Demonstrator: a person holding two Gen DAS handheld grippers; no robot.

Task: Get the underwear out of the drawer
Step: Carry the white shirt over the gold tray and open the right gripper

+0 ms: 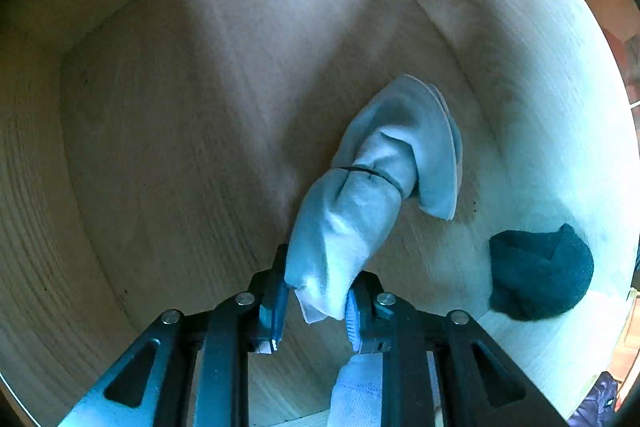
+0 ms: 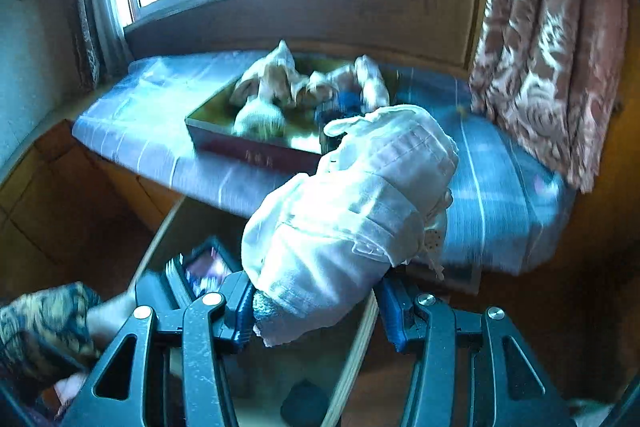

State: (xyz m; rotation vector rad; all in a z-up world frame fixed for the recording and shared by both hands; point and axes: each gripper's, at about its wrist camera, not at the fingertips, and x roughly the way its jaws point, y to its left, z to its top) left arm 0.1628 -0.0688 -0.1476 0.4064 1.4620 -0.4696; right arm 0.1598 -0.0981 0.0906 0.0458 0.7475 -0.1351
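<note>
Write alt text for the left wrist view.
The left gripper is shut on a pale blue rolled bundle of underwear tied with a thin black band, inside a light wooden drawer. A dark rolled bundle lies on the drawer floor to the right.

A: Pale blue bundle [image 1: 372, 183], thin black band round it, on the drawer's [image 1: 168, 115] light wood.
B: Dark teal ball [image 1: 540, 273] at four o'clock! Right wrist view: white garment [image 2: 344, 211], blue striped bedcover [image 2: 500, 195], pink patterned curtain [image 2: 548, 39].
</note>
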